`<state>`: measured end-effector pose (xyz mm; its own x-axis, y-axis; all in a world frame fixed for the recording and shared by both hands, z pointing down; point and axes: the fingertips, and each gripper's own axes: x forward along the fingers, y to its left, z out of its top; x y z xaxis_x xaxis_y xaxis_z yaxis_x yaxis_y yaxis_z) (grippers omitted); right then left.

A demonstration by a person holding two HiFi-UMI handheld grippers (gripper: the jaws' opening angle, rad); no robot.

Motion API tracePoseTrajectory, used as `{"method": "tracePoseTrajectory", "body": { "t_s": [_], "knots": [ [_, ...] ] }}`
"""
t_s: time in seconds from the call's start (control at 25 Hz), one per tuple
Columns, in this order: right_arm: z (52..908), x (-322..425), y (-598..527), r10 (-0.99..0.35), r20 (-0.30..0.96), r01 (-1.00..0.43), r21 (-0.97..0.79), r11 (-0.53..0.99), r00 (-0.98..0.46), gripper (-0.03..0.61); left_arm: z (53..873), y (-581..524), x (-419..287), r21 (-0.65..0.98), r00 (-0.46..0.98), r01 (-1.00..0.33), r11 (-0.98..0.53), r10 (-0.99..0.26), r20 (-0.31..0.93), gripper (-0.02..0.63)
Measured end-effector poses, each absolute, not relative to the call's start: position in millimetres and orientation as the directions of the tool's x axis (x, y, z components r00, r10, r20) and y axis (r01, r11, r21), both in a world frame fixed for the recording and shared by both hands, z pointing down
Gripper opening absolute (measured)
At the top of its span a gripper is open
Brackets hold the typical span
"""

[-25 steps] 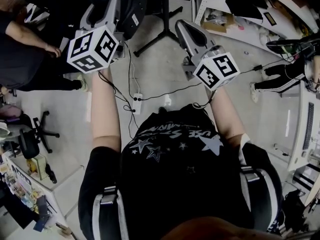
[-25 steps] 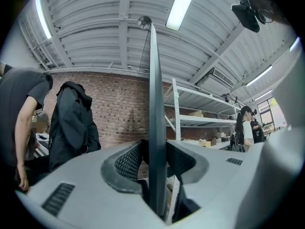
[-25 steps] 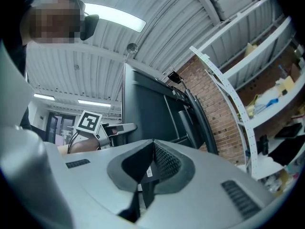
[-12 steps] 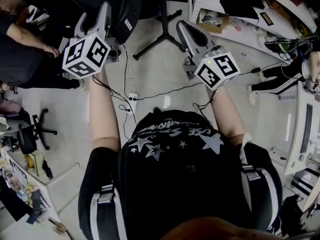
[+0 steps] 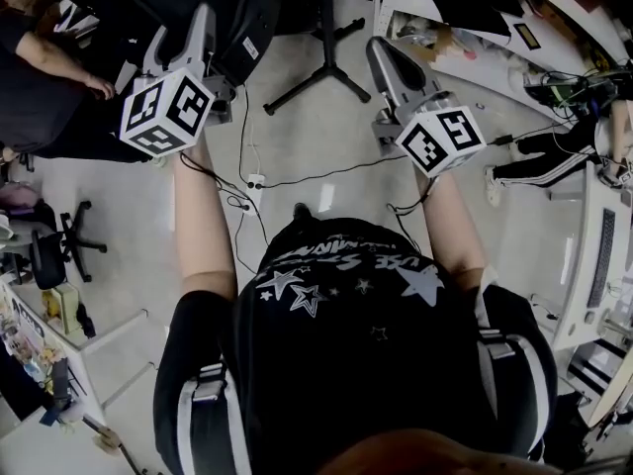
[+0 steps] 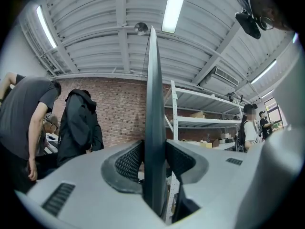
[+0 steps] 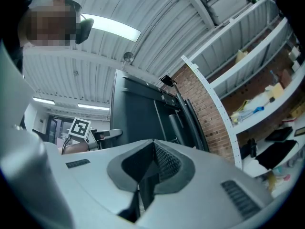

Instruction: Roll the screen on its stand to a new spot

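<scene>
**A:** While the left gripper (image 6: 155, 154) bites the screen (image 6: 153, 94) edge-on, what's the right gripper (image 7: 152, 144) doing?

**B:** Clenched on nothing, facing its back.

**A:** Room to roll?

**B:** Only the head view tells: pale floor (image 5: 316, 137) lies open this side of the stand legs (image 5: 321, 72), with a power strip (image 5: 255, 182) on it and a chair (image 5: 54, 255) left. The gripper views give brick wall (image 6: 121, 113) and ceiling (image 6: 95, 32).

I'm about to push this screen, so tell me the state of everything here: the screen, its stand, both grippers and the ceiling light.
left gripper: shut on the edge of the screen.
screen: thin edge clamped between the left gripper's pads.
right gripper: jaws together, nothing between them.
stand: legs spread on the floor.
ceiling light: on.
</scene>
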<state>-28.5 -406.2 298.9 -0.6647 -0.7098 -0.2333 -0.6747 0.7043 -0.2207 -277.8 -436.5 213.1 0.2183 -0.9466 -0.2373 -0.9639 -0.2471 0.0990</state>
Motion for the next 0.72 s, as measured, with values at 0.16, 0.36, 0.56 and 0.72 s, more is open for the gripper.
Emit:
{"method": "tracePoseTrajectory", "body": {
  "t_s": [0.16,0.36,0.56,0.72],
  "knots": [
    [299,-15,-395,-0.706,-0.234,-0.669,-0.224,0.709,-0.669,0.006,213,-421,-265,0.101,0.208,-0.966,-0.238,-0.948,-0.243,0.172],
    [299,2,-381,-0.697,-0.235,-0.66,-0.226,0.717,-0.677,0.006,214,-402,-250,0.104,0.192,-0.969,-0.222,-0.951,-0.242,0.172],
    [303,17,-364,-0.678,-0.228,-0.641,-0.221,0.735,-0.699,0.006,216,-382,-233,0.105,0.177,-0.972,-0.209,-0.952,-0.249,0.172],
    [304,29,-353,-0.663,-0.225,-0.626,-0.218,0.749,-0.714,0.006,216,-368,-218,0.101,0.181,-0.972,-0.211,-0.951,-0.251,0.172]
  ]
}}
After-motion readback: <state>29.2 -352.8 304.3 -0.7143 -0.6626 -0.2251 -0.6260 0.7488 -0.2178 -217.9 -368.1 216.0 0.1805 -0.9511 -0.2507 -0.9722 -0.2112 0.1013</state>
